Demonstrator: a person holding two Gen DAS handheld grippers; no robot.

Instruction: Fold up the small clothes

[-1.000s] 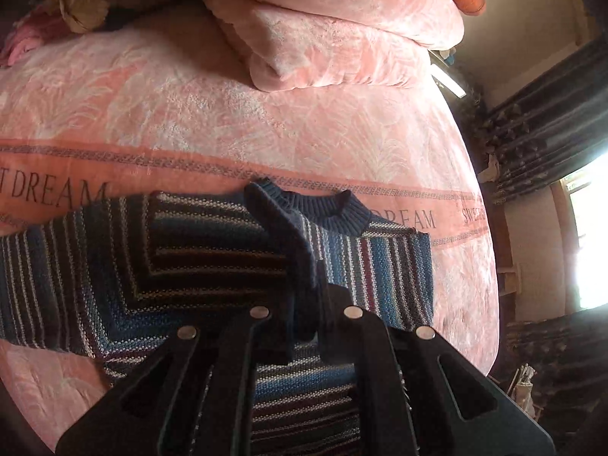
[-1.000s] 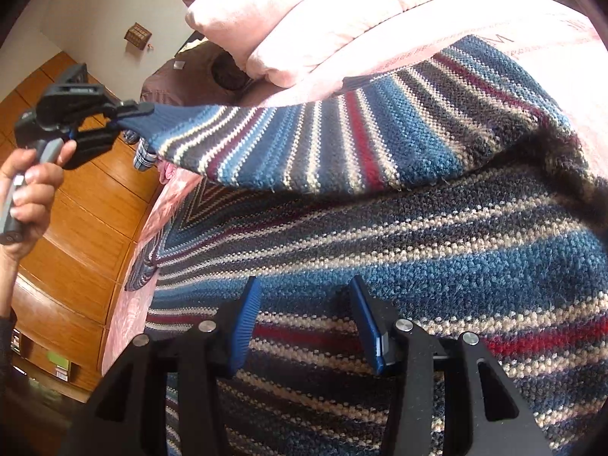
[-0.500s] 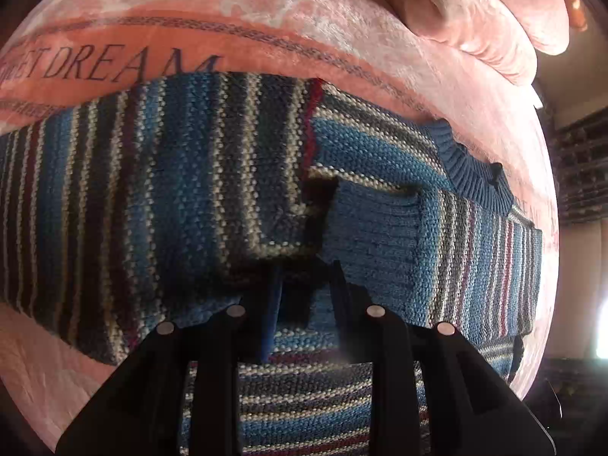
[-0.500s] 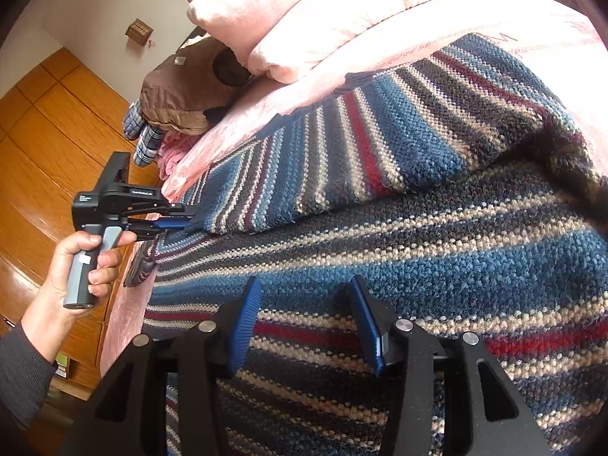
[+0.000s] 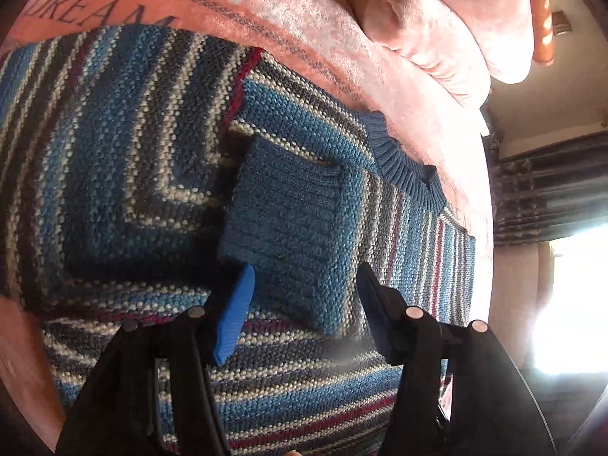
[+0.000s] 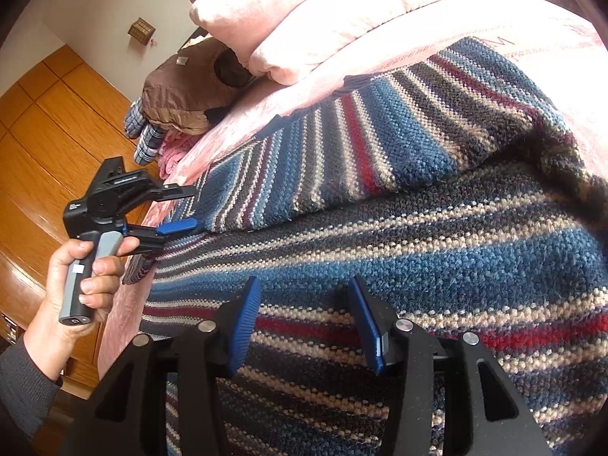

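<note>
Blue-striped knit sweater point(image 5: 114, 152) fills frame centre on pink bed blanket point(image 5: 304, 19); sleeve point(image 5: 296, 228) folded across. Both hand-held grippers, left point(image 5: 304, 288) & right point(image 6: 304, 304), gape empty. Next: prob. other sleeve.

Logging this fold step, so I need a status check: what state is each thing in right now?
Left gripper: open, holding nothing.
Right gripper: open, over the sweater, holding nothing.
Striped sweater: lying on the bed, one sleeve folded across the body.
Sleeve cuff: released, resting on the sweater's chest.
Pink blanket: folded.
</note>
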